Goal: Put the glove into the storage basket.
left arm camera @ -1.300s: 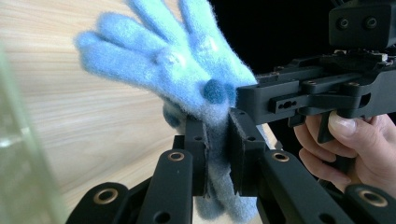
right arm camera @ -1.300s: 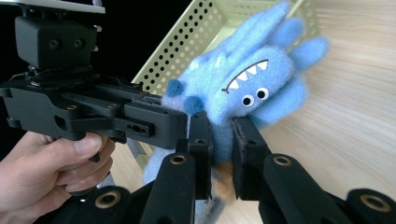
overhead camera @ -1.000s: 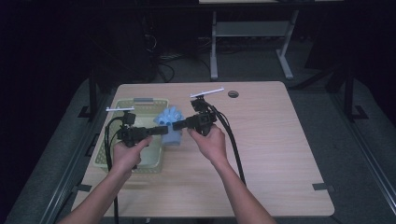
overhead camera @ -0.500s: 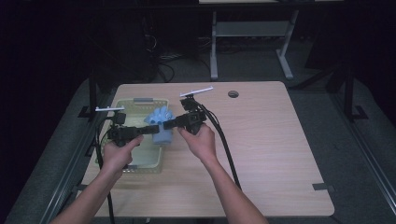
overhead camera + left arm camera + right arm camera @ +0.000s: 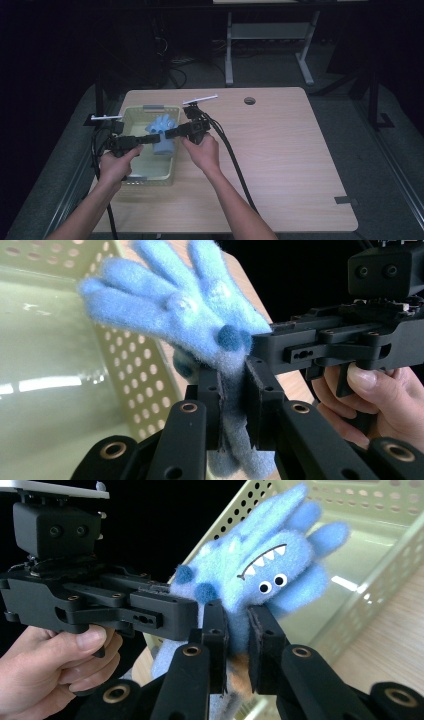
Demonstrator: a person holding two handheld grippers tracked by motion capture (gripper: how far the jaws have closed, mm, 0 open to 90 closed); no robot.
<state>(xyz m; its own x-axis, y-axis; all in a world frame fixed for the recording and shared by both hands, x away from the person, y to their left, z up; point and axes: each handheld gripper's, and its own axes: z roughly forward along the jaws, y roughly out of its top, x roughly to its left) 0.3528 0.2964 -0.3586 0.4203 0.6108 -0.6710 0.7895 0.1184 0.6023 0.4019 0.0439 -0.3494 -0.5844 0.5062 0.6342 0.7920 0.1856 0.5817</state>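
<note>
Now, from the high view, both my hands have slid toward the basket's [image 5: 131, 176] side of the table since a second ago, and the blue glove [image 5: 161, 135] that hung beside the basket's right wall now hangs over its inside. I judge that means the glove is about ready to be lowered in; the pinch on it has not changed. My left gripper [image 5: 150, 139] and right gripper [image 5: 169, 134] meet nose to nose above the basket, the glove between them.

From the left gripper view, my left gripper [image 5: 233, 405] is clenched on the glove [image 5: 170, 310], cuff squeezed flat between the pads. The fuzzy fingers fan upward against the basket's perforated wall [image 5: 135, 365], and the other gripper [image 5: 320, 347] bites the same fabric from the right.

From the right gripper view, my right gripper [image 5: 236, 640] is clenched on the glove [image 5: 260, 575] too. This side shows a monster face: round eyes, a toothy grin, darker blue dots, an orange patch low down. The basket [image 5: 360, 605] lies behind it, and my left gripper [image 5: 165, 611] grips from the left
</note>
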